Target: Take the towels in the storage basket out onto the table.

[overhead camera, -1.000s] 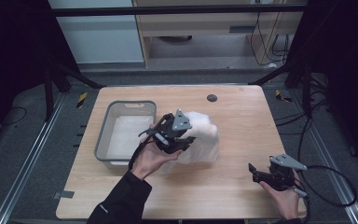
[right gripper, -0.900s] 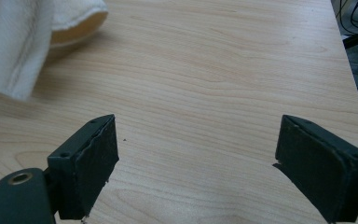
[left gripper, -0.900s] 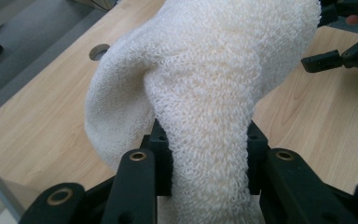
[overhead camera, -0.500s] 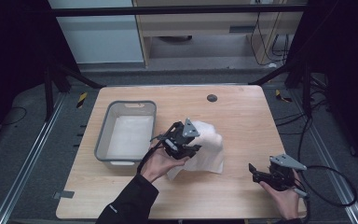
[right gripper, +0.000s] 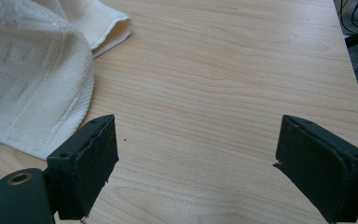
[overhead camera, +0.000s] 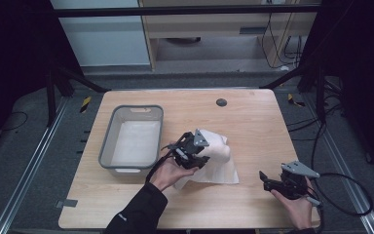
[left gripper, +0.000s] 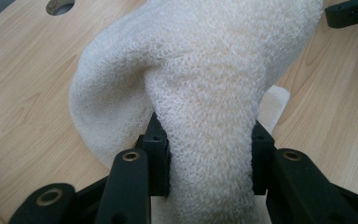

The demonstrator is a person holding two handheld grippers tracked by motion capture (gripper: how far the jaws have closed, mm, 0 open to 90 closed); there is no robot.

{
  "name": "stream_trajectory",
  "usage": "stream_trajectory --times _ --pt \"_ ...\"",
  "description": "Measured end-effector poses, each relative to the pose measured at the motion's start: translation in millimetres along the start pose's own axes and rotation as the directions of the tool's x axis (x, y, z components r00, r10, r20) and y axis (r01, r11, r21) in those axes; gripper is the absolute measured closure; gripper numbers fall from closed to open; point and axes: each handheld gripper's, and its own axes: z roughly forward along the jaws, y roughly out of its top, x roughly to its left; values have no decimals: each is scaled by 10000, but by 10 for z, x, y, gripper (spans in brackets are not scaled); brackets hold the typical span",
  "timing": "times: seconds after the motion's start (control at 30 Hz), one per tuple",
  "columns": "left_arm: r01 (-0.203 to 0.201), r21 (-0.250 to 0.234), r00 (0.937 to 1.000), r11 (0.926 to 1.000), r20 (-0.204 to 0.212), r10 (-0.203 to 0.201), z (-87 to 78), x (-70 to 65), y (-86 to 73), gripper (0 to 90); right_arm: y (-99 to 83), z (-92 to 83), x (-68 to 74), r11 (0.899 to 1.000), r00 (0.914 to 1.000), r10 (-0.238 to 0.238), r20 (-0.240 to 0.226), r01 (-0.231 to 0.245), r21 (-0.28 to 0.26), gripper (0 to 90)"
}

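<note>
Terry towel [left gripper: 205, 93], soft, limp and light, is pinched between the just-loosening left gripper [left gripper: 207, 158] jaws; a bunched fold should be gripped. Right gripper [right gripper: 196, 163] is spread, empty.

One white towel [overhead camera: 216, 158], one grey basket [overhead camera: 108, 146] (lined white), two grippers, one wooden table [overhead camera: 253, 122]

Left gripper [overhead camera: 195, 152]: jaws clamped on a fold of towel [left gripper: 205, 93], just been easing open, cloth between the pads; hand under the body, forearm in dark sleeve. Right gripper [overhead camera: 269, 179]: well to the left one's right, jaws wide apart, nothing between them, low and level.
</note>
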Motion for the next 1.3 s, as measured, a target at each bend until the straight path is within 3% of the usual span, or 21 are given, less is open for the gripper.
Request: stream_trajectory --times 0.63,1.03,1.3 --pt "-23 207 9997 9998 239 18 151 -31 -155 549 -4 9 15 9999 10000 8 -71 -7 126 124" --pt "75 -54 9999 10000 -97 -76 36 -37 -199 323 -8 15 13 9999 10000 -83 -49 84 114 123" --pt "29 -276 10000 9996 -63 -31 -74 -81 -250 257 -9 18 16 9999 10000 -78 -59 79 129 123"
